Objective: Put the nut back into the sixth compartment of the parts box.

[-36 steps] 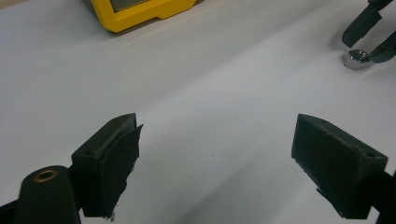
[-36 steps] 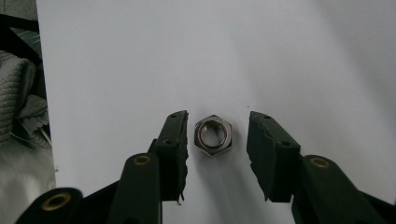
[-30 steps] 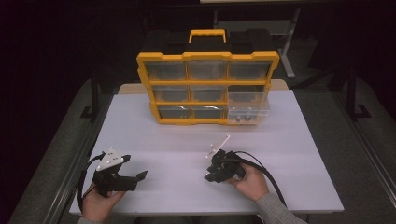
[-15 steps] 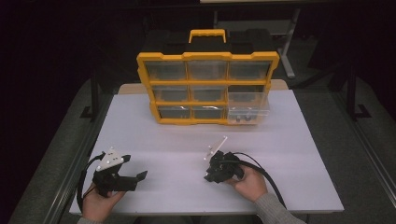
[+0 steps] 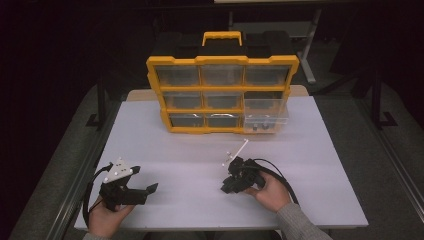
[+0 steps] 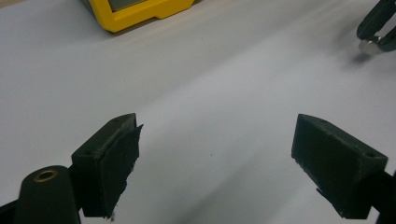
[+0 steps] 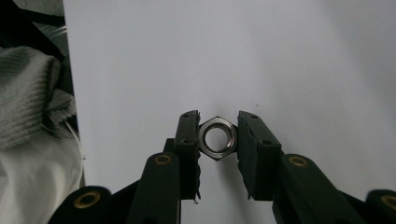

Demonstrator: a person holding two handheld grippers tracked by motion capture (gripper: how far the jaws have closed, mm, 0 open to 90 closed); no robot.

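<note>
Currently the right gripper [image 7: 218, 140] is clamped on a steel hex nut [image 7: 217, 138], one jaw flat against each of two opposite faces, so the nut cannot rotate or slip out sideways; its bore faces the right gripper camera. The nut is held just above the white table [image 5: 320, 150], in the near-centre area, well apart from the yellow organizer [image 5: 222, 95] that stands upright at the far edge. In the high view the right gripper [image 5: 231, 184] is tilted down toward the table surface in the person's right hand [image 5: 272, 190], which suggests a pick from the tabletop. The left gripper [image 6: 217, 154] rests with its jaws wide apart and holds nothing; in the high view it [image 5: 142, 192] sits near the front-left of the table, clear of the work. One clear drawer [image 5: 265, 115] at the lower right of the organizer stands pulled out toward the person, with small parts inside too small to identify. Judgement: this open drawer is the likely destination for the nut, and the grip on opposite flats suits a carry to it.
</note>
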